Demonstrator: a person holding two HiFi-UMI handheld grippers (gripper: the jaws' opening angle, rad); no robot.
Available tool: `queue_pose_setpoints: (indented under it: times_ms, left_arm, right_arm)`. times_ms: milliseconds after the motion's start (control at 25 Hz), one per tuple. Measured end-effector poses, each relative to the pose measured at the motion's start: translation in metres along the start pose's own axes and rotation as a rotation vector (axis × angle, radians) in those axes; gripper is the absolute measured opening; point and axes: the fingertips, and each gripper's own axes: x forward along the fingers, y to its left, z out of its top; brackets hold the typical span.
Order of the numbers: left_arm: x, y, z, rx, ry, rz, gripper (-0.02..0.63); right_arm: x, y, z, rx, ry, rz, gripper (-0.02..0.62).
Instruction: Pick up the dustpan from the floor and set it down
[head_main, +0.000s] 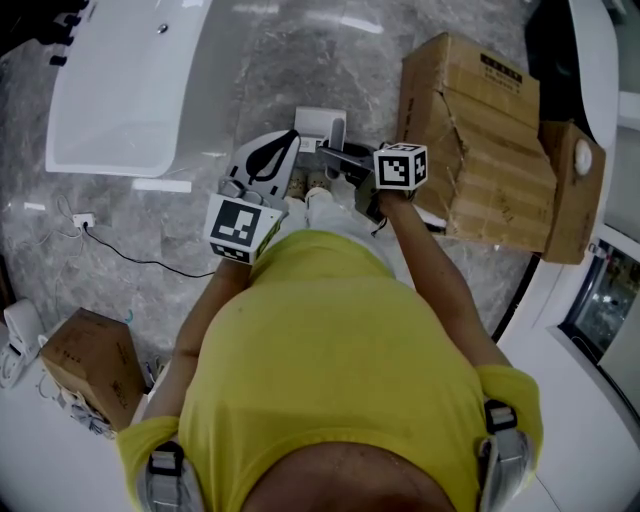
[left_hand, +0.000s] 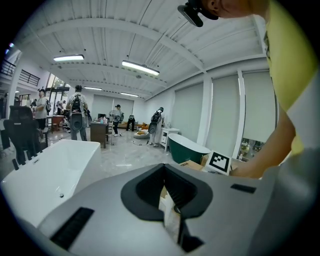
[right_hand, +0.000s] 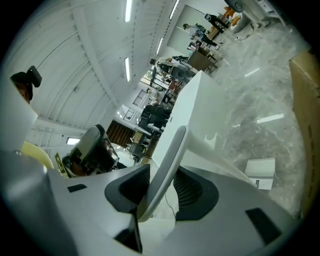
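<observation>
The white dustpan stands on the grey marble floor just ahead of the person's feet, its pale handle pointing up. My right gripper reaches it from the right. In the right gripper view the handle runs slanted between the jaws of the right gripper; it leans on one pad and a gap shows beside the other. My left gripper hovers just left of the dustpan. In its own view the left gripper has its jaws close together. A cream scrap shows in the slit; held or behind, I cannot tell.
A white bathtub fills the far left, with a white strip on the floor beside it. Large cardboard boxes stand close on the right, a smaller box lies near left. A black cable crosses the floor.
</observation>
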Motion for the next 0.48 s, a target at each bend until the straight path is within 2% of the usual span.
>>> queue_pose_setpoints:
  times_ms: [200,480]
  left_arm:
    - [0.002,-0.001,-0.001,0.002,0.008,-0.003,0.002]
    - [0.005,-0.004,-0.001,0.0,0.007,-0.018,0.002]
  right_arm:
    - [0.005,-0.015,-0.008,-0.011,0.028,-0.022,0.144]
    - [0.009,-0.032,-0.019,-0.053,0.088,-0.1,0.161]
